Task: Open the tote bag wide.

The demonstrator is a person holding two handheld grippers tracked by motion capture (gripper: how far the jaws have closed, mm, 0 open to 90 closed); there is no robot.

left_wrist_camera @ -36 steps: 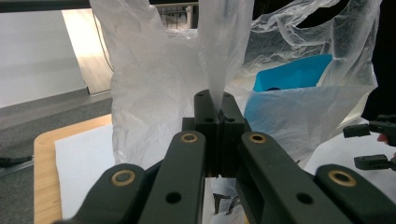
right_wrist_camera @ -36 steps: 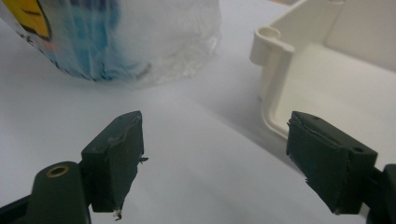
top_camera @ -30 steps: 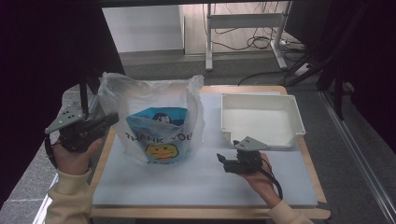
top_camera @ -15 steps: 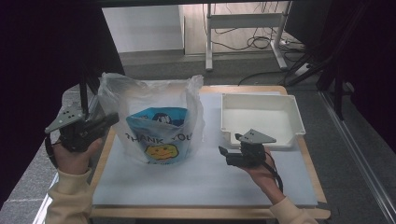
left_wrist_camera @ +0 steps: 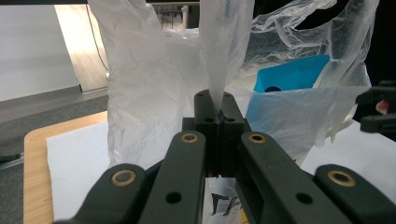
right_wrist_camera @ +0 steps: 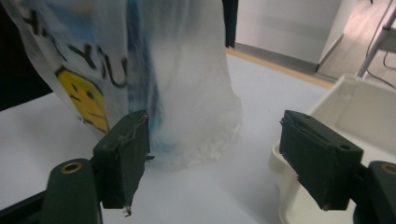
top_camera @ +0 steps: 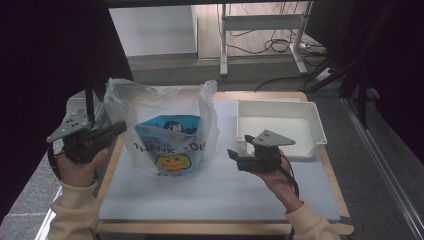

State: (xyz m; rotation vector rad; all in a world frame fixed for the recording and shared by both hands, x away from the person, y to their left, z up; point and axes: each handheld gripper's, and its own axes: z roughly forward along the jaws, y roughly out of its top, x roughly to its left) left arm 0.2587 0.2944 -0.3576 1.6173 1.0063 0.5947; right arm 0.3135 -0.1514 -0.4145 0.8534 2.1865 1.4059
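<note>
Right tool (top_camera: 240,152) nearer bag (top_camera: 165,130); tray (top_camera: 312,117) beside.

Spread tool (right_wrist_camera: 212,158) facing plastic bag (right_wrist_camera: 154,70)

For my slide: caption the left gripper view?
Left gripper shut on plastic bag holding a blue item.

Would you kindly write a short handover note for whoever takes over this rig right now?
Left claw: shut on the bag's left handle, holding it up.
Right claw: open, nothing held, low over the table between the bag and the tray.
Bag stands on the table with a blue item inside; the white tray beside it looks empty.
Done: one handle gripped.
Left: probably grip the bag's right side.
</note>
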